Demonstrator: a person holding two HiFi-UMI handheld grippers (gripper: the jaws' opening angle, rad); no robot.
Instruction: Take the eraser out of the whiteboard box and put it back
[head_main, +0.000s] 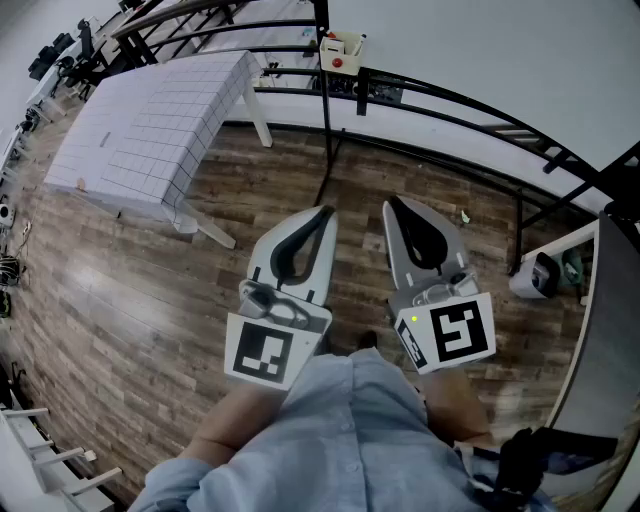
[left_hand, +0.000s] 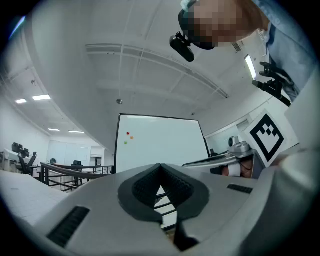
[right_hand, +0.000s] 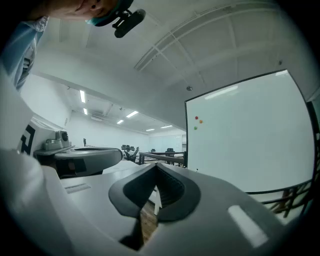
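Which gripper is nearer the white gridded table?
Left. The left gripper is just below-right of the table; the right gripper lies farther right, beyond the left one.

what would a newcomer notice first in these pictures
The left gripper and right gripper fill the middle of the head view side by side, jaws shut on nothing, over a wood floor. A large whiteboard stands ahead of both, and a white gridded table sits at the head view's upper left.

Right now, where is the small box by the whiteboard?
In the head view it is at the top centre: the box hangs just right of a black post, and the white table stands to its left.
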